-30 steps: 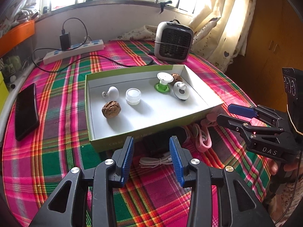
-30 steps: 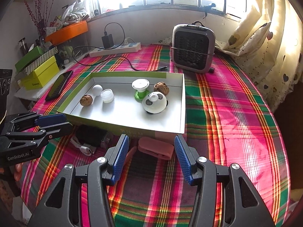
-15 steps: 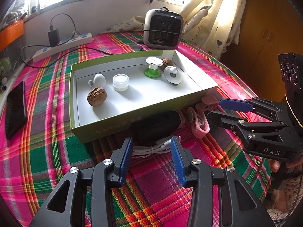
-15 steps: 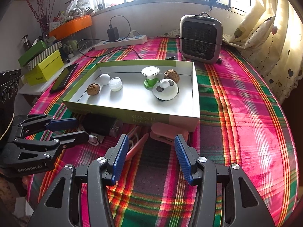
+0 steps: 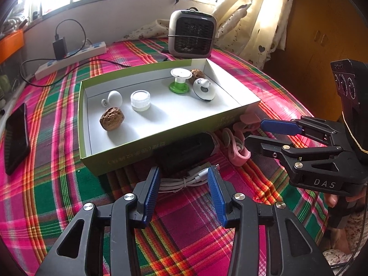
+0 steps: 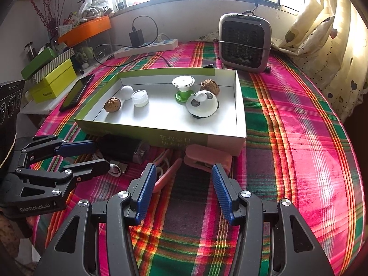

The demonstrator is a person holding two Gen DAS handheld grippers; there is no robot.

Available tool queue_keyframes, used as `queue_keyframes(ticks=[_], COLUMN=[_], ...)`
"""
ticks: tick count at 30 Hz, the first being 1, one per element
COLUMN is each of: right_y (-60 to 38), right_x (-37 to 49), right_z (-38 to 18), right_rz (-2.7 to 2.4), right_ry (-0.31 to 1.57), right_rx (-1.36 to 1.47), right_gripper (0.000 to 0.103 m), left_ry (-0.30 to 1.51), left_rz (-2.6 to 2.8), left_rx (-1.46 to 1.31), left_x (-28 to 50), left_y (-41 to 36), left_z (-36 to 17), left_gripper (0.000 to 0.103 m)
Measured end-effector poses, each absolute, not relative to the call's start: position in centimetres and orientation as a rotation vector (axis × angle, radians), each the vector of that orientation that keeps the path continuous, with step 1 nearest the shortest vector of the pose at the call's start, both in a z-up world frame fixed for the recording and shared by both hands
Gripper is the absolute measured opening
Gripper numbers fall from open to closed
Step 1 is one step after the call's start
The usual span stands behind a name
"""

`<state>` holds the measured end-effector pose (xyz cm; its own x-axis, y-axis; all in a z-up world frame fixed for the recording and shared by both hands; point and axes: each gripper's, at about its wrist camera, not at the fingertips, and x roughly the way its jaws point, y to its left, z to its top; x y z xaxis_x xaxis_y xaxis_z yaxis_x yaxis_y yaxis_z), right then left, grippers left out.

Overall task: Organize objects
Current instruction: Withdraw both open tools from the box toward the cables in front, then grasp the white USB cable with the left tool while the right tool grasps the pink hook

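A: Left gripper [image 5: 182,179] spread wide, poised over white cable [image 5: 184,180] beside black charger [image 5: 186,151], just outside green box [image 5: 138,156].

B: Right gripper [image 6: 184,179] spread too, facing pink clip [image 6: 207,158] on counter [image 6: 299,161].

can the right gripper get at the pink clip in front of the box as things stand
Probably yes. The right gripper is open and points straight at the pink clip, which lies on the cloth against the box wall, with nothing between.

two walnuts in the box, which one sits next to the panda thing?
The walnut at the far right corner, just behind the panda-faced white object. The other walnut lies at the left end, beside the white ball.
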<state>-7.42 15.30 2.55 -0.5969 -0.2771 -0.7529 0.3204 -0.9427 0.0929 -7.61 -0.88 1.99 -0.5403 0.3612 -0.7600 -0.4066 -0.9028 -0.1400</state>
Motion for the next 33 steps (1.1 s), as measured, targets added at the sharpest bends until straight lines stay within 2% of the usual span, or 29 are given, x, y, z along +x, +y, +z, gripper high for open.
queue_keyframes(ticks=[23, 33], right_y=[14.3, 14.6], right_x=[-7.2, -7.2], right_z=[2.3, 2.3], right_rz=[-2.51, -2.522], right_ry=[0.061, 0.057], right_rx=[1.202, 1.211], right_gripper=[0.052, 0.052], left_ry=[0.101, 0.221], left_rz=[2.368, 2.348], left_rx=[-1.17, -1.193], left_x=[-5.7, -7.1], left_y=[-0.2, 1.8], left_z=[2.0, 1.3], left_gripper=[0.04, 0.04])
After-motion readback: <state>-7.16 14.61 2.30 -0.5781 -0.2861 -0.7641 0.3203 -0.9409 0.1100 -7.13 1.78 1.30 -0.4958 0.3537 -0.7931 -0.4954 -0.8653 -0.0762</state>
